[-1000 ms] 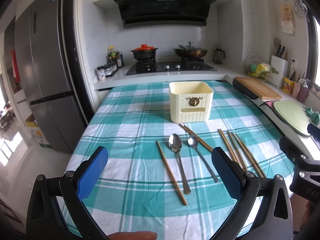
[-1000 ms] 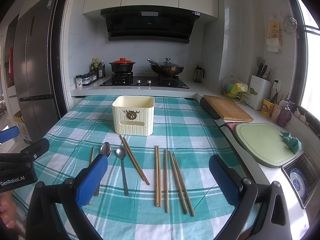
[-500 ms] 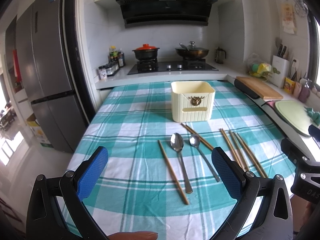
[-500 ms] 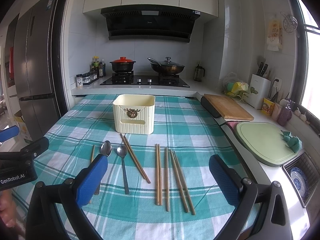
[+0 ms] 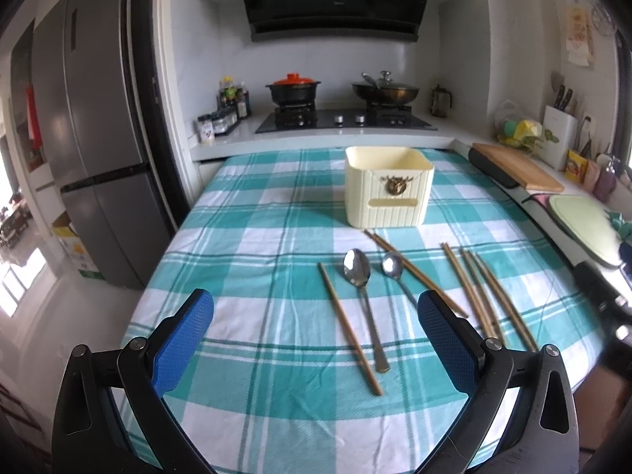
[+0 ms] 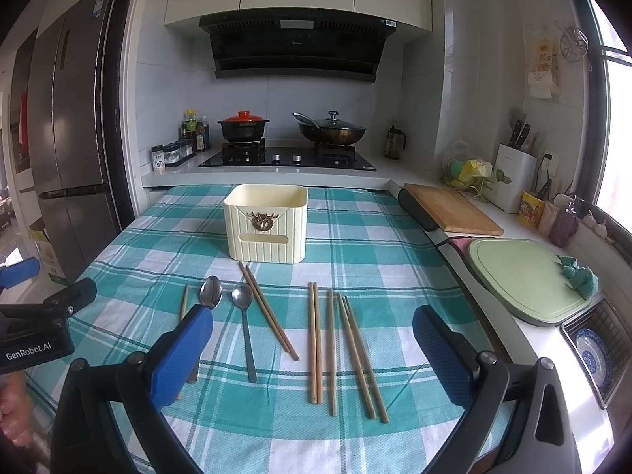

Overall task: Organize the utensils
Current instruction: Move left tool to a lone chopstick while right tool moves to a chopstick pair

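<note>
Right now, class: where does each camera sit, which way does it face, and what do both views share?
Left wrist: on the left gripper, facing the stove across the table; its open blue fingers show.
Right wrist: on the right gripper, further right, facing likewise; the left gripper and a hand show at its left edge.
Shared: cream box, spoons, chopsticks.

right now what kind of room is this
A home kitchen, most likely. A gas hob with pots sits under a range hood, a tall fridge stands at the left, and a knife block is on the counter beside the checked tablecloth.
</note>
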Demonstrator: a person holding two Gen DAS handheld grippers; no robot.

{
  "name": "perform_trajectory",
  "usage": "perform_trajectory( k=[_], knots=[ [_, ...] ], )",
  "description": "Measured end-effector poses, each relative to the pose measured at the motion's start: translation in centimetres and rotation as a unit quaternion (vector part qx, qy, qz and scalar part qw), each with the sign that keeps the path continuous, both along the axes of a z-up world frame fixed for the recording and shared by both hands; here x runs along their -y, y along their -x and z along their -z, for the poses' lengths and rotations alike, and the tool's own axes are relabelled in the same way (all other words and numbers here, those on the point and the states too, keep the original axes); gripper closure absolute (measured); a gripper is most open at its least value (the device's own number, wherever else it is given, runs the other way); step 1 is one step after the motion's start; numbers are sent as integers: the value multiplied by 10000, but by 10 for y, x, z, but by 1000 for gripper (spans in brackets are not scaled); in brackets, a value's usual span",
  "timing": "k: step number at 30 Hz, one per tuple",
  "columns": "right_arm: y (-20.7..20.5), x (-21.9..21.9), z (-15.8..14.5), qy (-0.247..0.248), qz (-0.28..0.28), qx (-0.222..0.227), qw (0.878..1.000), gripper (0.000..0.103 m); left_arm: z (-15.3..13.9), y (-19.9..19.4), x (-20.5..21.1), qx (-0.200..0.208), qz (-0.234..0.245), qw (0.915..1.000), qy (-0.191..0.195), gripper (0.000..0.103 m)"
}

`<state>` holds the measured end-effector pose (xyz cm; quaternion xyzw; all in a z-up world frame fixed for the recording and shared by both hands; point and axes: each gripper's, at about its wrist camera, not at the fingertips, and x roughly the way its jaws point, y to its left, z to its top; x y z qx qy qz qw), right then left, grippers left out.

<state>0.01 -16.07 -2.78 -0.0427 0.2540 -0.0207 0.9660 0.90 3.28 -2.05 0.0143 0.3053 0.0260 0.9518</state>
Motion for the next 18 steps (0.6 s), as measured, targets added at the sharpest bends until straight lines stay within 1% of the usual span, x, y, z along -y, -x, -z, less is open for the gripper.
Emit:
perform_trajectory(
  k=[3,8,10,14,15,18],
  knots=[
    [-2,5,3,-38,17,7,10000,0,11,-3,-8,-149,-75,9999,1,0],
    [-12,16,10,-152,0,-106,9998,0,34,-11,-18,-514,-152,9986,15,0],
    [-14,19,13,-141,-4,-99,9999,0,42,-15,-22,-618,-165,9979,120,0],
    [-20,27,23,-151,-43,-169,9997,0,56,-24,-25,-794,-29,9954,534,0],
    [-22,30,26,-151,-36,-198,9997,0,59,-28,-24,-844,-15,9947,587,0],
    [-27,37,35,-145,20,-288,9995,0,66,-38,-18,-943,-33,9941,539,0]
  ],
)
